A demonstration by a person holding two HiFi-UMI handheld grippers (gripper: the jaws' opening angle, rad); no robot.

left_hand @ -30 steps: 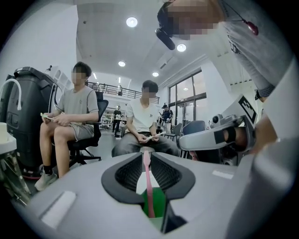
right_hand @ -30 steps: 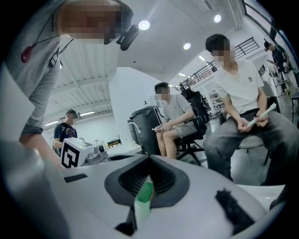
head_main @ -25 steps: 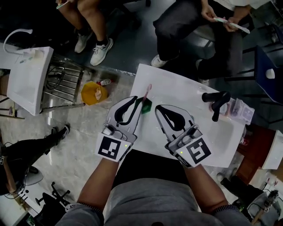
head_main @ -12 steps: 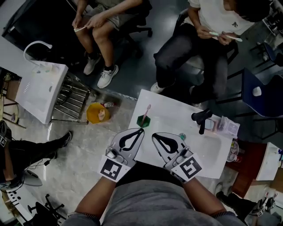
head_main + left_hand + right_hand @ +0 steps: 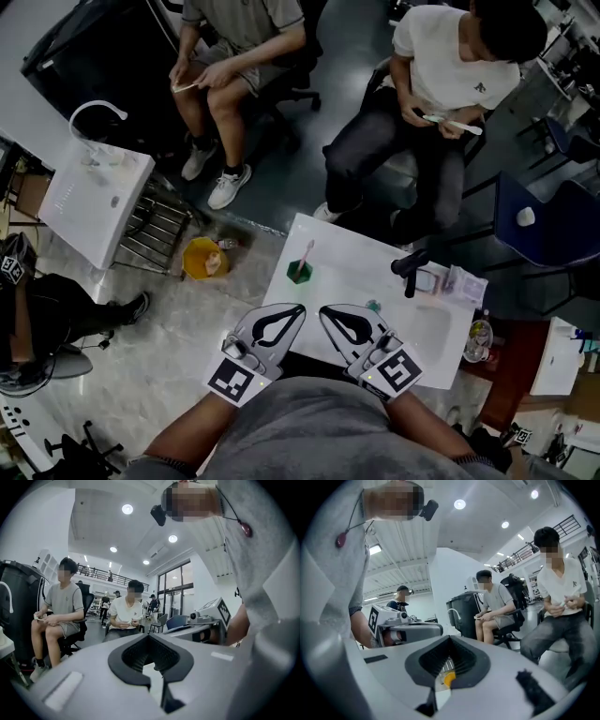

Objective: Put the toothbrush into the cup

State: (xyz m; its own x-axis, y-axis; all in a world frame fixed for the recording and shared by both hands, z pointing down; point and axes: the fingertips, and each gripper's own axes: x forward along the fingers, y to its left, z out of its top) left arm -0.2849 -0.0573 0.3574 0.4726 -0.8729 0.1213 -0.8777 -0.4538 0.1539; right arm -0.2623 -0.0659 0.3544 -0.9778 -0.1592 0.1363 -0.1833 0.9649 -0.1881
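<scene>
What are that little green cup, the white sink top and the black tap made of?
The green cup is probably plastic: even, saturated colour, no glint. The white sink top is likely glazed ceramic or moulded resin: smooth, seamless, with rounded corners. The black tap is perhaps metal with a matte coating: dull, no bright reflections. All look small here, so these are guesses.

dim head view | ceiling lights glare | fisheye edges dark

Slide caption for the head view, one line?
Toothbrush stands in green cup on white sink top; left tongs and right tongs shut, empty.
</scene>
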